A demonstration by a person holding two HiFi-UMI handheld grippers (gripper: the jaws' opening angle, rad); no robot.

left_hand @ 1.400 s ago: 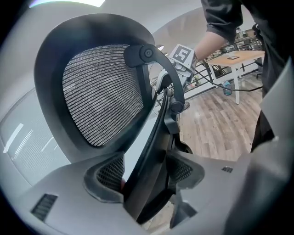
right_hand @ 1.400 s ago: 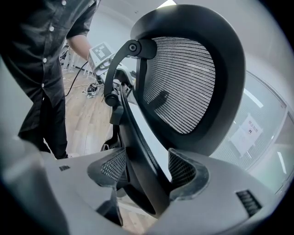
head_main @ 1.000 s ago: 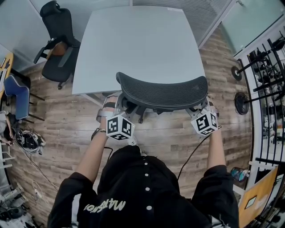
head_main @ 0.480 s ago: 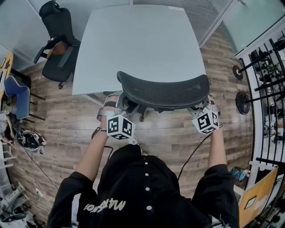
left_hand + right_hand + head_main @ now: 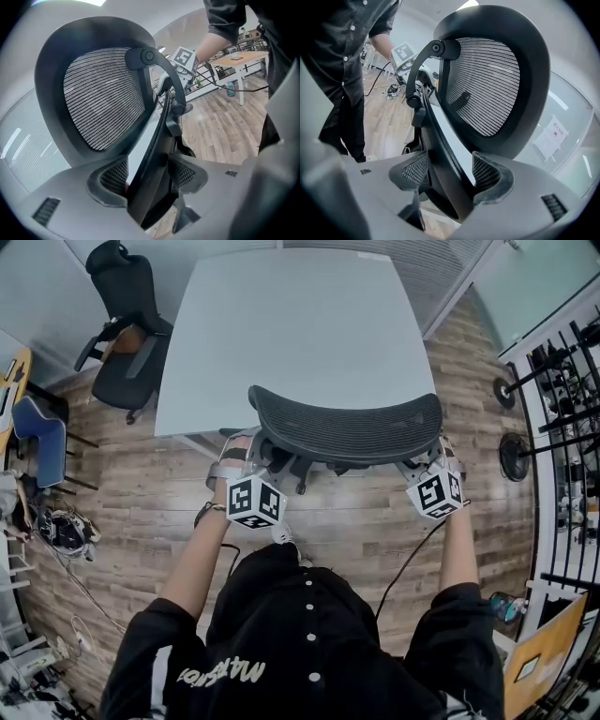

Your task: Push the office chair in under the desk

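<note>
- Torso of the person in a black buttoned shirt [image 5: 300,643], at the near edge of the head view, with both forearms reaching forward over the plank-pattern wooden floor [image 5: 347,521].
- Left gripper [image 5: 242,457], bearing its marker cube: jaws clamped on the left curved black support strut behind the backrest, which fills the gap between the pads in the left gripper view.
- Right gripper [image 5: 424,465]: jaws likewise clenched on the matching strut at the right side, both pads against it in the right gripper view.
- Black mesh-backed office chair [image 5: 347,432], standing at the near edge of the pale grey rectangular desk [image 5: 291,334], roughly centred on that edge. The top of the backrest overlaps the edge in the head view; the seat is hidden below it, so how far it sits under the desk cannot be told.
- Handling, as a judgement: the plastic frame and struts look stiff and suited to pushing, while the mesh panel would yield and should not be pressed. The chair is probably moderately heavy yet likely rolls easily on the hard floor; an uneven push from the two sides could swivel it off line.
- Second black office chair [image 5: 127,343], beyond the desk's far left corner, well apart.
</note>
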